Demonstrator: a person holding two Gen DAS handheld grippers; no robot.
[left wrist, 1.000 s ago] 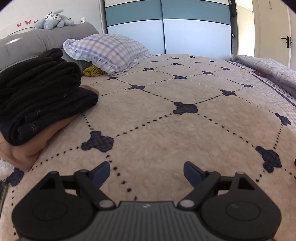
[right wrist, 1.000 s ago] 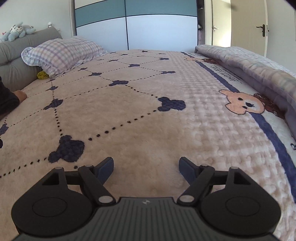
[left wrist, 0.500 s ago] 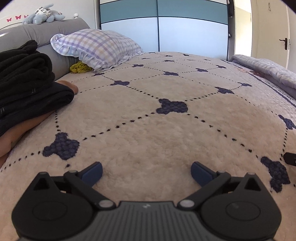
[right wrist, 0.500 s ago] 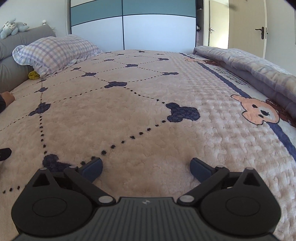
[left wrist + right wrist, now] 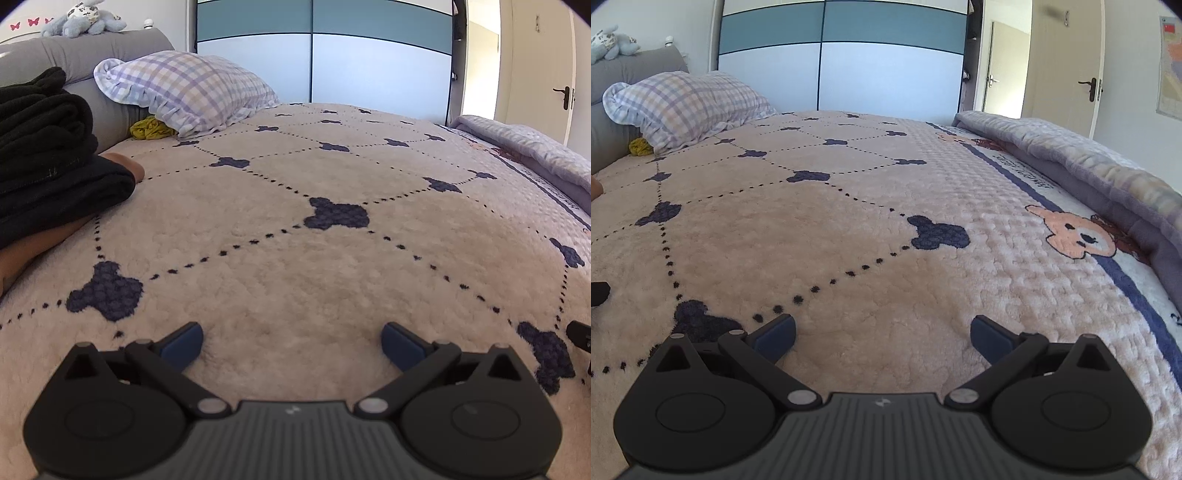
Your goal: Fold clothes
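A stack of folded clothes [image 5: 44, 155], black and dark navy pieces on a tan one, lies at the left side of the bed in the left wrist view. My left gripper [image 5: 291, 341] hovers low over the beige blanket [image 5: 295, 266], well to the right of the stack, jaws wide open and empty. My right gripper [image 5: 882, 334] is also wide open over bare blanket [image 5: 849, 221], nothing between its fingers. A black tip of the other gripper shows at each view's edge [image 5: 580, 334] [image 5: 598, 293].
A checked pillow [image 5: 184, 92] leans on the grey headboard [image 5: 74, 55], with a small yellow cloth [image 5: 149, 128] under it. A rolled grey quilt [image 5: 1089, 162] lies along the bed's right side. A wardrobe [image 5: 842, 70] and doors stand beyond.
Both grippers' jaws have spread wider. Each view has shifted to the right, so the folded stack sits further left and is out of the right wrist view.
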